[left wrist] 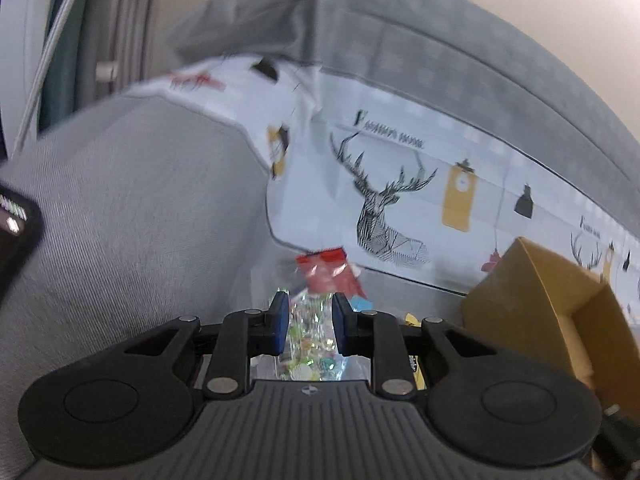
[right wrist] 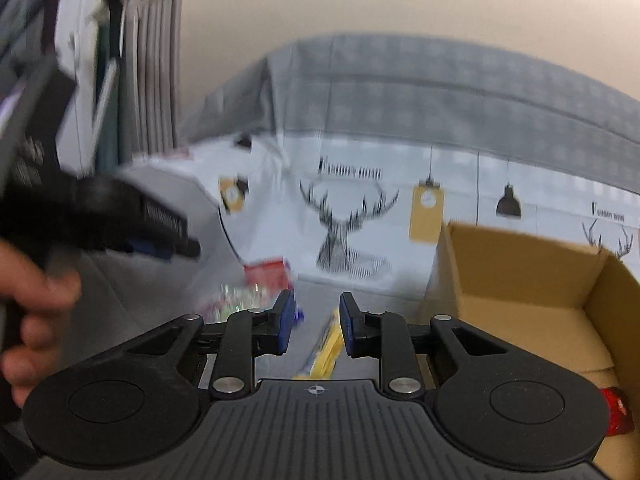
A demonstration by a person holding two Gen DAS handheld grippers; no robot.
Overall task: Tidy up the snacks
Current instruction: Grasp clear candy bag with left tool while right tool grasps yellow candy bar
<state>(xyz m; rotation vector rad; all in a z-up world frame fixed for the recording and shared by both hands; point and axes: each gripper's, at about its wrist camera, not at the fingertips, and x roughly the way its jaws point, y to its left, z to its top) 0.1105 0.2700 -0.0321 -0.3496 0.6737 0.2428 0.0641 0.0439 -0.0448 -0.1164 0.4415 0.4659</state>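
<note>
Snack packets lie on a grey sofa seat (left wrist: 120, 220). My left gripper (left wrist: 310, 326) hovers over a shiny clear packet of coloured sweets (left wrist: 312, 344), which shows through the narrow gap between its blue pads; the pads do not visibly press it. A red packet (left wrist: 328, 272) lies just ahead. My right gripper (right wrist: 316, 324) is also slightly open above a yellow packet (right wrist: 326, 352) on the seat. In the right wrist view, a hand (right wrist: 32, 300) holds the left gripper (right wrist: 188, 246) at the left, above the shiny packet (right wrist: 236, 296) and the red packet (right wrist: 268, 274).
An open cardboard box (right wrist: 520, 280) stands on the seat at the right, with a red packet (right wrist: 618, 416) inside; its corner (left wrist: 540, 300) shows in the left wrist view. A deer-print cushion (left wrist: 380, 208) leans on the grey backrest. A dark object (left wrist: 16, 232) sits at the left edge.
</note>
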